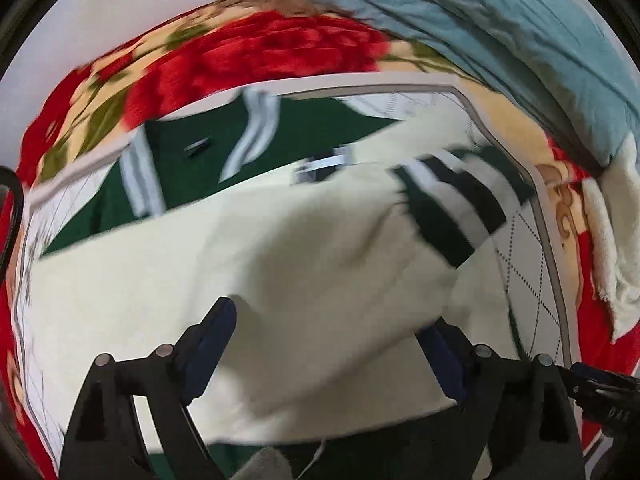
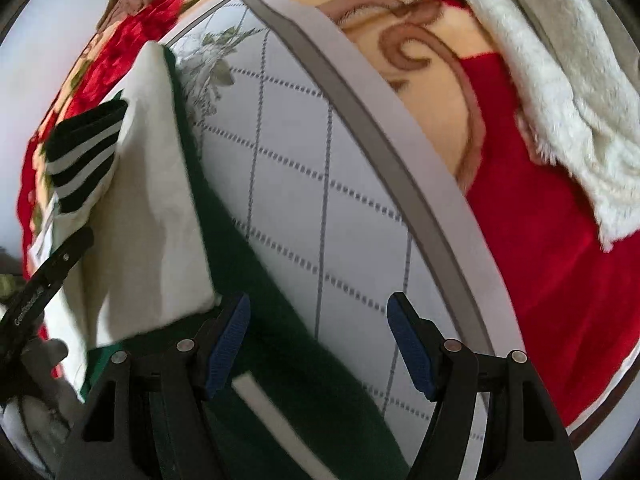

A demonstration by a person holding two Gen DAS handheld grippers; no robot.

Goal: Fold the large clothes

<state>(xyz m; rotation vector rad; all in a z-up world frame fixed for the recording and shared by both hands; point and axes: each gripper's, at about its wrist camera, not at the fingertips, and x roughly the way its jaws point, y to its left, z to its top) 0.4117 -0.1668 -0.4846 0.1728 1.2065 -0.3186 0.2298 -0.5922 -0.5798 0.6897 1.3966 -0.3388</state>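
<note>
A dark green jacket (image 1: 192, 148) with white stripes lies spread on a white quilted mat (image 1: 528, 264). Its cream sleeve (image 1: 280, 260), ending in a green-and-white striped cuff (image 1: 452, 208), is folded across the body. My left gripper (image 1: 328, 340) points down over that sleeve. Its jaws stand wide, with cream cloth lying between them and over the right finger. In the right wrist view, my right gripper (image 2: 320, 304) is open above the jacket's green edge (image 2: 256, 280) and the mat (image 2: 320, 160), holding nothing. The cream sleeve (image 2: 152, 208) and cuff (image 2: 84, 152) lie to its left.
A red floral blanket (image 2: 540, 260) lies under the mat on all sides. A blue quilt (image 1: 480, 32) is bunched at the far right, and a white fluffy cloth (image 2: 560, 80) lies beside the mat. The other gripper's black body (image 2: 40, 280) shows at the left edge.
</note>
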